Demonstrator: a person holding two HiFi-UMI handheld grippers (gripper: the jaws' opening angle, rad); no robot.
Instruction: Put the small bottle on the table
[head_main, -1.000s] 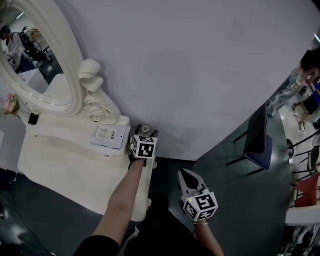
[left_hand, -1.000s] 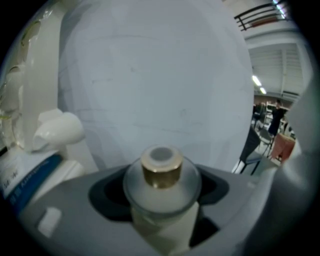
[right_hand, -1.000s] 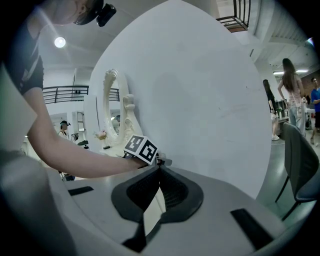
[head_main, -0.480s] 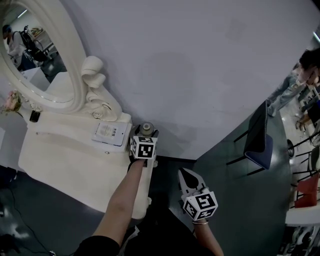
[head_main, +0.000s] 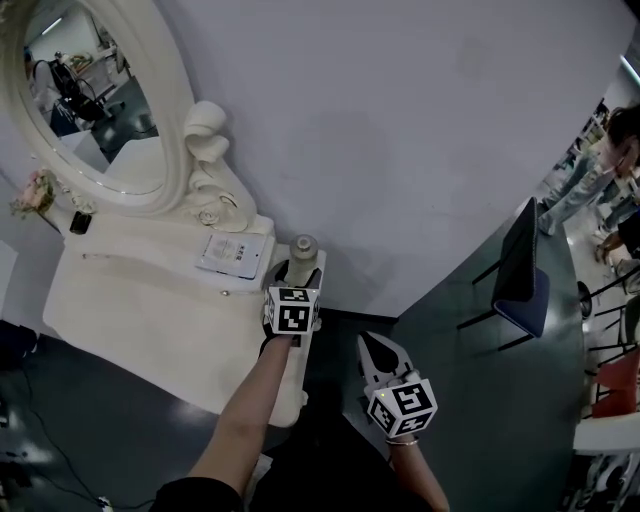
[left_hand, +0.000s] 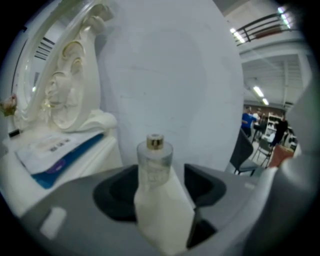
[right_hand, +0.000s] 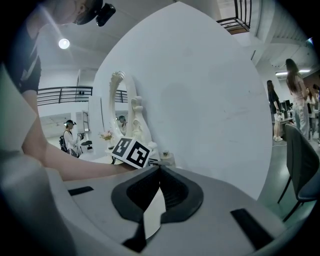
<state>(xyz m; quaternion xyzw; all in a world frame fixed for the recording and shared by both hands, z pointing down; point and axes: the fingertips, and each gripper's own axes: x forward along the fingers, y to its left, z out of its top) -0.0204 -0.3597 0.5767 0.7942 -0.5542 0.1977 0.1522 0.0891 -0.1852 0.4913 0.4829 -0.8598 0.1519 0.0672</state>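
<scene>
Half a second ago the small bottle (head_main: 303, 247) sat tight against the marker cube (head_main: 292, 311) of the left gripper (head_main: 298, 276), seen almost from above; now it shows clear of the cube, on its far side, standing upright at the far right corner of the white surface (head_main: 140, 300). The whole view has shifted as well, so that more of the oval mirror (head_main: 90, 110) shows at the far left. The right gripper (head_main: 372, 346) has kept its place, near and to the right of the surface, over the dark floor.

In the left gripper view the 2 jaws are spread, 1 on each side of the bottle; a strip of white shows between the glass and the right-hand jaw, so the bottle is not pinched. The right gripper's jaws are pressed together at their tips, with nothing between them.

The bottle is clear glass with a gold cap; what is in it cannot be told. Just left of it on the surface lies 1 flat white packet (head_main: 234, 254) with a blue edge, close to the carved foot of the mirror. A dark chair (head_main: 520, 275) stands well apart, on the floor to the right.
</scene>
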